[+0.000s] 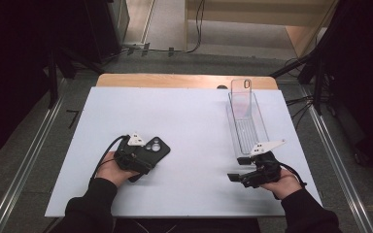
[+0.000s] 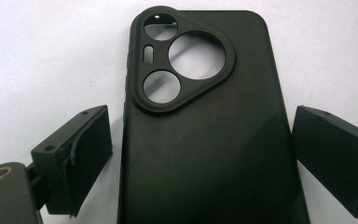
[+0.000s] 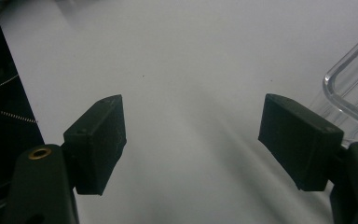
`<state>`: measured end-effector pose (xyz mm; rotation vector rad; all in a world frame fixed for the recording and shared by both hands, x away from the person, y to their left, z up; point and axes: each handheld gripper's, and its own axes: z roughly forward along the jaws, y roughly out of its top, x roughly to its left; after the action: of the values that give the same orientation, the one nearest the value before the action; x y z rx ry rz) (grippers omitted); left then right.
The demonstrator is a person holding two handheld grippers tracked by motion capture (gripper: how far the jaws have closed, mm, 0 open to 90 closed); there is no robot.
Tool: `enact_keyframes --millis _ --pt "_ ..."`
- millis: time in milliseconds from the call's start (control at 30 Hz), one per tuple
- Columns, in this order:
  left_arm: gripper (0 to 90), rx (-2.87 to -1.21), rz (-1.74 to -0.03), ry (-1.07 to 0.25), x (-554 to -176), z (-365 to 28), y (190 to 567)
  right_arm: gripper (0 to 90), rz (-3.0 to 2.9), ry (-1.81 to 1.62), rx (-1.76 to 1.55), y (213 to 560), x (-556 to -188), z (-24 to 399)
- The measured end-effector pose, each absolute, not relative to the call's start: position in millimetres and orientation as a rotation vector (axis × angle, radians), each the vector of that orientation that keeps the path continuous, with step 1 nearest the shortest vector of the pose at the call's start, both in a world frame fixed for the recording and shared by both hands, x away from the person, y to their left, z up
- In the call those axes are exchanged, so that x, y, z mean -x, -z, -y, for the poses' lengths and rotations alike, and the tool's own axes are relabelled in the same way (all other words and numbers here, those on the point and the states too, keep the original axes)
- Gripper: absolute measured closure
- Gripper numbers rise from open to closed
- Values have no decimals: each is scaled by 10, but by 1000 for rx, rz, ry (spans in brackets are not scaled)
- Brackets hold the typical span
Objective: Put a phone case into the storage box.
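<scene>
A black phone case [image 1: 158, 147] lies back up on the white board [image 1: 189, 126], its camera cutouts at the far end. My left gripper [image 1: 145, 158] stands over its near end. In the left gripper view the black phone case [image 2: 205, 140] lies between the jaws of my left gripper [image 2: 205, 121]. A thin gap shows at the left pad [image 2: 91, 154], and the right pad sits at the case's edge. My right gripper [image 1: 237, 169] rests at the board's near right, open. The right gripper view has my right gripper [image 3: 191, 135] with only bare board between its jaws.
A clear plastic tray [image 1: 233, 131] stands lengthwise at the right of the board, and a clear phone case [image 1: 243, 93] leans upright at its far end. The tray's corner [image 3: 354, 88] lies just past the right jaw. Dark stands and cables flank the table.
</scene>
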<state>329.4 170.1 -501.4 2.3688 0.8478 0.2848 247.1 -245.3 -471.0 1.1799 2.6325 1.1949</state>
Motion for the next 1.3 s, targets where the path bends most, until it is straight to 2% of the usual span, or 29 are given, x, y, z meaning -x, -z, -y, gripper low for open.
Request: enact_keyframes --millis 200,300,467,933,1300 --pt "68 -2376 -854 -318 -3269 -1670 5020 213 -2634 -1194 -1178 4714 -2476 2451" --pt "122 -2372 -870 -320 -3265 -1679 5000 213 -2635 -1194 -1173 4714 -2475 2451" --pt "136 -2368 -874 -317 -3270 -1680 4997 213 -2633 -1194 -1174 4712 -2471 2451" --pt "148 -2342 -903 -250 -3318 -1729 4928 213 -2590 -1274 -1124 4685 -2457 2446" --pt "149 -2260 -908 -187 -3270 -1717 4684 213 -2580 -1283 -1112 4681 -2455 2446"
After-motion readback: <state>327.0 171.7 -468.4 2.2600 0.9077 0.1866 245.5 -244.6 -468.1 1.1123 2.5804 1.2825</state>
